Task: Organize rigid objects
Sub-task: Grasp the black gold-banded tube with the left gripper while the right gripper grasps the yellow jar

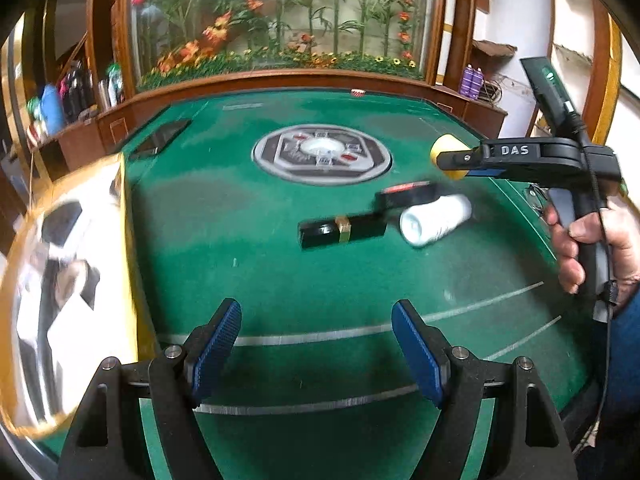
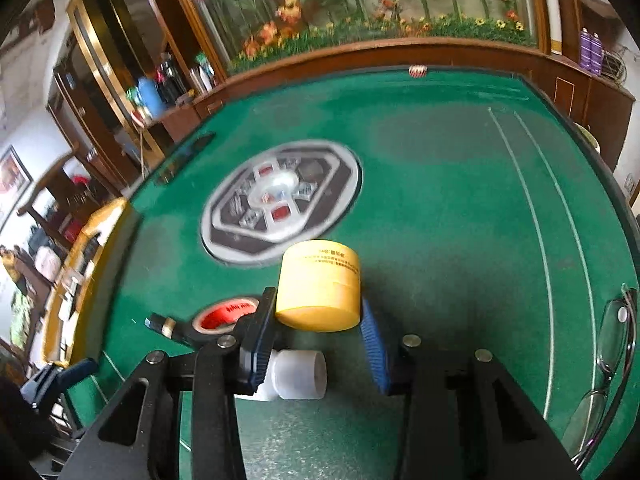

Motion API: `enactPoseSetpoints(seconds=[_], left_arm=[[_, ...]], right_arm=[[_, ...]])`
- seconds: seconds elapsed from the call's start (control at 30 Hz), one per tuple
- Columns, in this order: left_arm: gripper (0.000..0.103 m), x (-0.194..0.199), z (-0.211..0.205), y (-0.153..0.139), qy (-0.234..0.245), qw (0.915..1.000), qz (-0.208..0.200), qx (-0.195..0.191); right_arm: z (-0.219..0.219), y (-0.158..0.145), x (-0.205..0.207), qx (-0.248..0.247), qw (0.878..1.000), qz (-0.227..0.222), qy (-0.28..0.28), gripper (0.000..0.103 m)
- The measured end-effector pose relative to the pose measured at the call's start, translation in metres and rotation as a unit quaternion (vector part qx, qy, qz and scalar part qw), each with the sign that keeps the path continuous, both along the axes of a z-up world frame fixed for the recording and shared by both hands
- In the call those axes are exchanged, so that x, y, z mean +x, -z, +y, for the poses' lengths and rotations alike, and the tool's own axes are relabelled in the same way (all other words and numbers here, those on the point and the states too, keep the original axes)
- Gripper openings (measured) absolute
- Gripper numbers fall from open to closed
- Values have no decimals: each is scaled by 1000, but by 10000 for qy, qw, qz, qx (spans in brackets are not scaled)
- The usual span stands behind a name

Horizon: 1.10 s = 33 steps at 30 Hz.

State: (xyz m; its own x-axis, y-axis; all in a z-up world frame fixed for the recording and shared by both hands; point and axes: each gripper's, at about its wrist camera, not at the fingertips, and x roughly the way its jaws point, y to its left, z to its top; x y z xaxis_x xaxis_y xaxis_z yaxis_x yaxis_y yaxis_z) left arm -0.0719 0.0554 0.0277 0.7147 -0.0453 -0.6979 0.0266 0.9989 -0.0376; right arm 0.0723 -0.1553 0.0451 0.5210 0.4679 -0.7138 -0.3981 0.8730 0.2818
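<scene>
My right gripper (image 2: 320, 312) is shut on a yellow cylindrical jar (image 2: 320, 288) and holds it above the green table; it also shows in the left wrist view (image 1: 448, 156). Below it lie a white plastic bottle (image 1: 436, 220) on its side, a black tape roll with a red core (image 1: 408, 194) and a black tube with a gold band (image 1: 342, 232). The bottle (image 2: 300, 374), the tape roll (image 2: 224, 314) and the tube (image 2: 164, 326) also show in the right wrist view. My left gripper (image 1: 316, 340) is open and empty, low over the table's near side.
A yellow-rimmed tray (image 1: 128, 240) holding black and white items stands at the table's left edge. A round grey control panel (image 1: 322, 154) sits in the table's centre. Eyeglasses (image 2: 612, 344) lie at the right edge. A wooden ledge (image 1: 280, 80) with a flower display runs behind.
</scene>
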Motion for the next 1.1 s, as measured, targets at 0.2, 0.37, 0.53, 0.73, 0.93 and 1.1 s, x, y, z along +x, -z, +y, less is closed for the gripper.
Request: enactPoseSetpoints(seconds=[0.2, 0.37, 0.53, 0.73, 0.93, 1.1], left_arm=[[81, 42, -15, -11, 256, 9983, -32, 522], [81, 80, -21, 1, 801, 9883, 297, 1260], [81, 103, -25, 15, 1134, 9792, 683, 1538], [59, 106, -36, 20, 1358, 9759, 647, 1583], [21, 91, -43, 19, 991, 9820, 677, 1460], [20, 74, -37, 17, 599, 9920, 660, 895]], right_arm=[[-12, -12, -1, 411, 9991, -71, 113, 39], [-12, -15, -3, 621, 9981, -24, 59, 39], [-9, -15, -5, 722, 9974, 19, -5, 39], [-8, -15, -5, 793, 9968, 72, -33, 39], [-6, -13, -4, 813, 9966, 102, -86, 39], [-6, -15, -6, 845, 9963, 75, -165, 39]])
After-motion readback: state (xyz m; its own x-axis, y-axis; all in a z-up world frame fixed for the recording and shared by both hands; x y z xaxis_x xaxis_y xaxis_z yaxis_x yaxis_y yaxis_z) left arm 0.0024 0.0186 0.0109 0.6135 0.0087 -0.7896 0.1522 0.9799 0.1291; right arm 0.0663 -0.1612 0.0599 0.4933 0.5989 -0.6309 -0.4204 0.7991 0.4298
